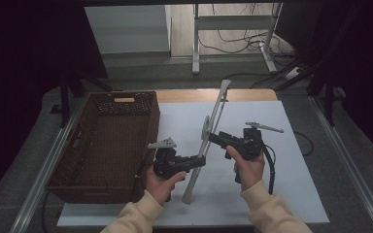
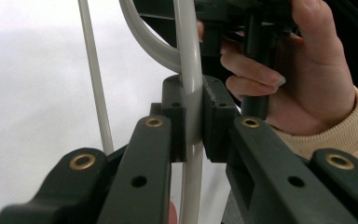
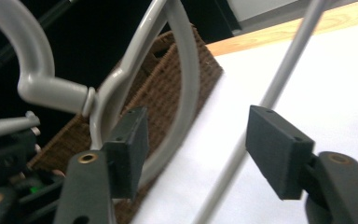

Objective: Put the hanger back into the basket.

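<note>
A grey plastic clothes hanger (image 1: 213,116) stands tilted on the white table, one end down near the front and the other raised toward the back. My left gripper (image 1: 201,161) is shut on its thick arm; in the left gripper view the pads (image 2: 177,116) squeeze the grey tube (image 2: 190,70), with the thin cross rod (image 2: 93,70) to their left. My right gripper (image 1: 212,137) is open beside the hook. In the right gripper view its jaws (image 3: 203,147) stand apart. The curved arm (image 3: 189,93) and thin rod (image 3: 284,70) pass between them untouched, and the hook (image 3: 28,60) sits upper left.
A brown wicker basket (image 1: 153,121) stands at the table's left, close behind the hanger (image 3: 207,65). White table surface (image 1: 272,194) spreads right of my hands. A wooden strip (image 1: 189,95) edges the back, and a desk frame and cables lie on the floor beyond.
</note>
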A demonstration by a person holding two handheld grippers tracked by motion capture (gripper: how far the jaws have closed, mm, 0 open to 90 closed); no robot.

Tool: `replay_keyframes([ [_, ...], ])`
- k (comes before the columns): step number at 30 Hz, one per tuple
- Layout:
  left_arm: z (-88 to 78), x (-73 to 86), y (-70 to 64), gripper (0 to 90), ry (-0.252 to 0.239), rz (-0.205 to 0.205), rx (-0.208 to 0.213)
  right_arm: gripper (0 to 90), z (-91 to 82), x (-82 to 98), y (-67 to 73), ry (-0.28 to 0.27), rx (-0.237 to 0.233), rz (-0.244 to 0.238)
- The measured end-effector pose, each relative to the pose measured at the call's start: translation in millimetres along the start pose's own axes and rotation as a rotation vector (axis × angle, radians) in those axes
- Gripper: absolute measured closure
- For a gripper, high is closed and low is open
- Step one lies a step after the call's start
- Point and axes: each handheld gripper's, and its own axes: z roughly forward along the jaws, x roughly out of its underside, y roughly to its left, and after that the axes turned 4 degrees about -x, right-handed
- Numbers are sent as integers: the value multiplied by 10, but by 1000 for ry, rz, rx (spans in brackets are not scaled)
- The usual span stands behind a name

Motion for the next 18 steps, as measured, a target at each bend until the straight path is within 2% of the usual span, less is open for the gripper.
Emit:
replay_keyframes([
  [1, 0, 0, 0, 812, 0, 0, 0, 382, 0, 0, 0, 0, 0, 0],
  [5, -47, -21, 12, 812, -10, 0, 6, 341, -129, -19, -24, 2, 19, -50],
  [6, -67, -29, 16, 812, -13, -1, 6, 323, -212, -26, -56, 9, 26, -70],
  [11, -126, -47, 36, 813, -24, -6, 8, 313, -372, -13, -188, 21, 15, -66],
  [14, -162, -58, 49, 813, -28, -3, 8, 302, -450, 5, -251, 30, 38, -76],
  [17, -205, -72, 55, 813, -43, -12, 7, 293, -573, 44, -360, 43, 57, -65],
  [18, -235, -85, 62, 813, -46, -8, 7, 282, -652, 75, -453, 56, 71, -72],
])
